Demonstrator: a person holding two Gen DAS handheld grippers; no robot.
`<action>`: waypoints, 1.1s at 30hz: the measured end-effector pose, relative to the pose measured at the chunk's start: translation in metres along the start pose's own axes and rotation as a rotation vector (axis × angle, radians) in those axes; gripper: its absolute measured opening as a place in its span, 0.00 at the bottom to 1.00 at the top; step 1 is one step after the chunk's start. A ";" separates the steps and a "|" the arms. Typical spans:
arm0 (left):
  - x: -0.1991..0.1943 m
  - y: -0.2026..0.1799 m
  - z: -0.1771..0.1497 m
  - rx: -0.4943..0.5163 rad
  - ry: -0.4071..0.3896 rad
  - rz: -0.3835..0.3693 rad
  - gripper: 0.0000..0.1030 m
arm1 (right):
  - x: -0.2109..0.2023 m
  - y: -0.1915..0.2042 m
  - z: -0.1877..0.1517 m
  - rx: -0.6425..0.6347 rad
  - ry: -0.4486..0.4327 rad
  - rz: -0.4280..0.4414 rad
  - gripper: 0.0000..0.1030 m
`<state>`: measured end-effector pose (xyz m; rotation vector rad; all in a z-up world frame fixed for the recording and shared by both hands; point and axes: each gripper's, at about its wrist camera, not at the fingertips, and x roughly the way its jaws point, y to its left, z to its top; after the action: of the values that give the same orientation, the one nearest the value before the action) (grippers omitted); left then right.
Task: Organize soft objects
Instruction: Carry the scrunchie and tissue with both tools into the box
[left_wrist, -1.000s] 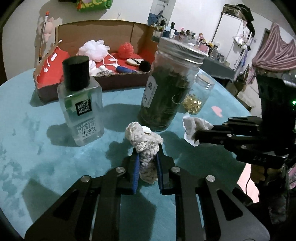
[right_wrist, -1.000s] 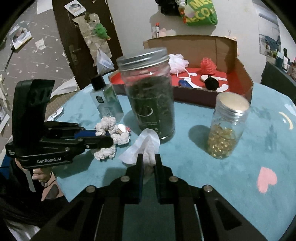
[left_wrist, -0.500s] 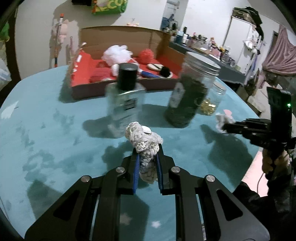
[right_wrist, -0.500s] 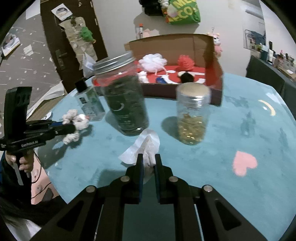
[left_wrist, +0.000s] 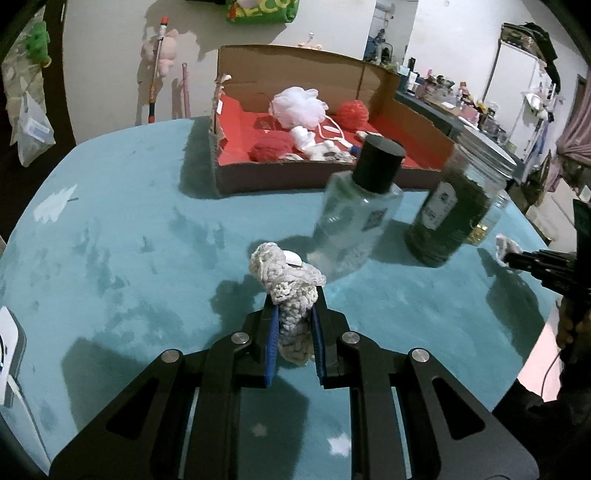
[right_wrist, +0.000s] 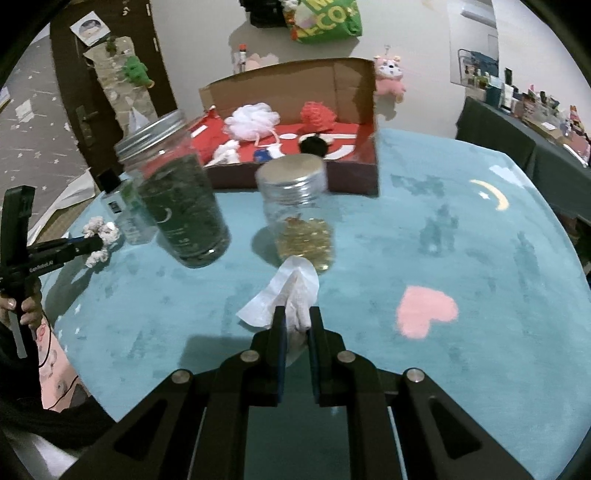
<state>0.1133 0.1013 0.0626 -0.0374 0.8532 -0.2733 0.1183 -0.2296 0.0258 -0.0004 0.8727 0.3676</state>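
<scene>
Soft objects partly sorted: cardboard box (left_wrist: 236, 181) in upper centre of left wrist view already holds a white mesh puff (left_wrist: 298, 105), a red puff (left_wrist: 352, 113), a red knit piece (left_wrist: 270, 146) and some small white bits. Two soft items are not in yet, both in transit. Crochet piece (left_wrist: 286, 275) sits clamped in left gripper (left_wrist: 294, 332), jaws narrow on it, lower centre of frame, lifted off the teal tablecloth (left_wrist: 122, 258). White tissue (right_wrist: 286, 295) is pinched in right gripper (right_wrist: 295, 334), jaws narrow, lower centre of right wrist view, also above the cloth. Hard stuff stays on the table between grippers and box: clear bottle with black cap (left_wrist: 356, 206), dark-filled jar (left_wrist: 456, 206), jar of yellow capsules (right_wrist: 299, 218). Can't spot any other loose soft item on the cloth in either view. Judging by this, what's left is carrying both pieces past the jars and dropping them in the box, so near the end
</scene>
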 end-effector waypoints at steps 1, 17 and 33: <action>0.002 0.002 0.003 0.001 0.000 0.001 0.14 | 0.000 -0.002 0.001 0.004 0.001 -0.006 0.11; 0.023 0.020 0.039 0.054 0.035 -0.020 0.14 | 0.005 -0.039 0.041 0.016 0.004 -0.084 0.11; 0.028 0.027 0.092 0.139 0.016 -0.144 0.14 | 0.028 -0.045 0.099 -0.048 0.038 0.077 0.11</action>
<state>0.2062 0.1131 0.0987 0.0337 0.8468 -0.4680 0.2227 -0.2486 0.0619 -0.0179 0.9033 0.4613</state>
